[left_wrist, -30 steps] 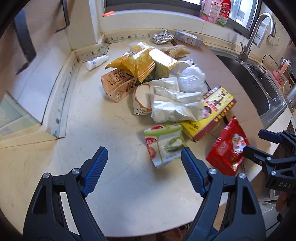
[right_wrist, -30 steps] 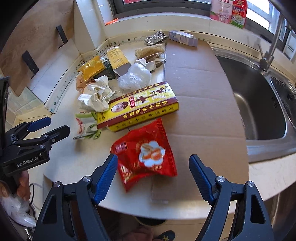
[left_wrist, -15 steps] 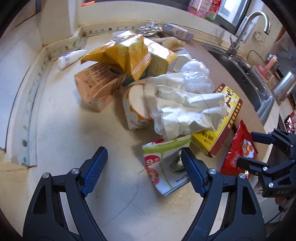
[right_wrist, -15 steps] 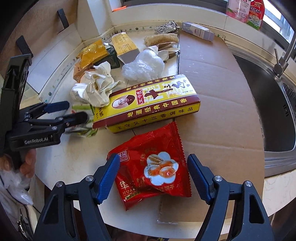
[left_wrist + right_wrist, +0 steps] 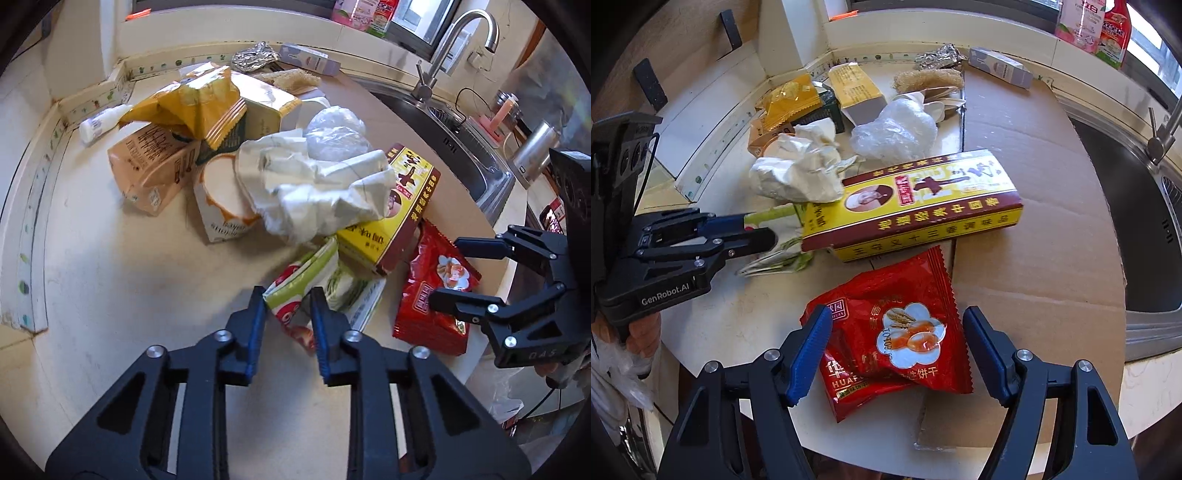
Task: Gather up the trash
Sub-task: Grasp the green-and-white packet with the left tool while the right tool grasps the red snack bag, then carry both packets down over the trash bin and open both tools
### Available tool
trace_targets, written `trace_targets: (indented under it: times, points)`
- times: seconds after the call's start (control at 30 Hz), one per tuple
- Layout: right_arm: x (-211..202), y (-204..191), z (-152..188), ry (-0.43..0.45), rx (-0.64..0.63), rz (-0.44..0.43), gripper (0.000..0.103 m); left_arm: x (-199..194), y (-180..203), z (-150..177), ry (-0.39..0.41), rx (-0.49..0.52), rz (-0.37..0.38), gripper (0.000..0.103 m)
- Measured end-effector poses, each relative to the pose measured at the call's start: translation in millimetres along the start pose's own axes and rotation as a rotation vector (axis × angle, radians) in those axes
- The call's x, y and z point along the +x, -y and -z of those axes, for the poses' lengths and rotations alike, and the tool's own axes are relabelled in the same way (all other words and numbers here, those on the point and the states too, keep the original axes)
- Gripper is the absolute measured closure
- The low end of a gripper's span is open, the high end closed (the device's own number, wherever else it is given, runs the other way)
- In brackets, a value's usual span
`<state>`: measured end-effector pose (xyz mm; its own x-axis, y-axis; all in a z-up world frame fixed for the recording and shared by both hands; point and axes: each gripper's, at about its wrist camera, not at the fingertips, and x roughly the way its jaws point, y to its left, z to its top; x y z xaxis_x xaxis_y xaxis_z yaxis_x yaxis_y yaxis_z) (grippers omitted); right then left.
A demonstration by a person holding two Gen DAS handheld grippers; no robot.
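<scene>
The green-and-white wrapper (image 5: 314, 280) lies on the counter (image 5: 110, 280) with its far end under the yellow box (image 5: 391, 218). Our left claw (image 5: 287, 314) is closing on its near edge; we should pinch firmly, then slide it clear. Our right claw (image 5: 897, 350), wide and narrowing, straddles the red biscuit packet (image 5: 890, 332).
</scene>
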<state>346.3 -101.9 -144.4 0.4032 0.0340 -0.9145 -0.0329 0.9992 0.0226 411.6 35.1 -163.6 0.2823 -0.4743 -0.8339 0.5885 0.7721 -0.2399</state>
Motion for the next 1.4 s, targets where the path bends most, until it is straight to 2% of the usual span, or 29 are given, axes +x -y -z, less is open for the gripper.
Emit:
trace_targets:
  times: [0.17, 0.23, 0.37, 0.4, 0.43, 0.6, 0.8, 1.0, 1.23, 1.4]
  points:
    - [5.2, -17.8, 0.6, -0.003, -0.074, 0.033, 0.034, -14.5, 3.1, 15.6, -0.004, -0.043, -0.012, 0.092]
    - [8.7, -27.6, 2.0, -0.018, -0.114, 0.038, 0.042, -19.5, 6.9, 21.9, -0.007, -0.048, -0.025, 0.094]
    - [12.4, -40.6, 6.9, -0.016, -0.148, 0.041, 0.046, -32.4, 15.1, 36.6, -0.008, -0.073, -0.040, 0.099]
    - [11.6, -41.9, 7.7, -0.012, -0.145, 0.036, 0.053, -34.9, 16.0, 39.6, -0.010, -0.083, -0.045, 0.099]
    - [10.4, -43.8, 8.3, -0.003, -0.149, 0.035, 0.070, -37.7, 16.6, 42.4, -0.009, -0.093, -0.050, 0.100]
    - [4.8, -50.1, 14.3, -0.002, -0.157, -0.005, 0.088, -53.8, 22.8, 55.6, 0.000, -0.149, -0.079, 0.101]
    - [-23.3, -42.7, 29.2, 0.045, -0.097, -0.040, 0.094, -79.7, 38.8, 67.9, 0.025, -0.203, -0.084, 0.101]
    - [-68.7, -32.3, 56.6, 0.095, -0.076, -0.073, 0.095, -114.4, 77.7, 88.0, 0.047, -0.225, -0.112, 0.101]
    - [-112.3, -17.4, 115.4, 0.119, -0.091, -0.116, 0.095, -144.1, 133.6, 136.0, 0.054, -0.274, -0.177, 0.101]
    - [-126.8, -4.2, 172.3, 0.114, -0.100, -0.140, 0.095, -137.0, 173.3, 184.8, 0.026, -0.295, -0.240, 0.101]
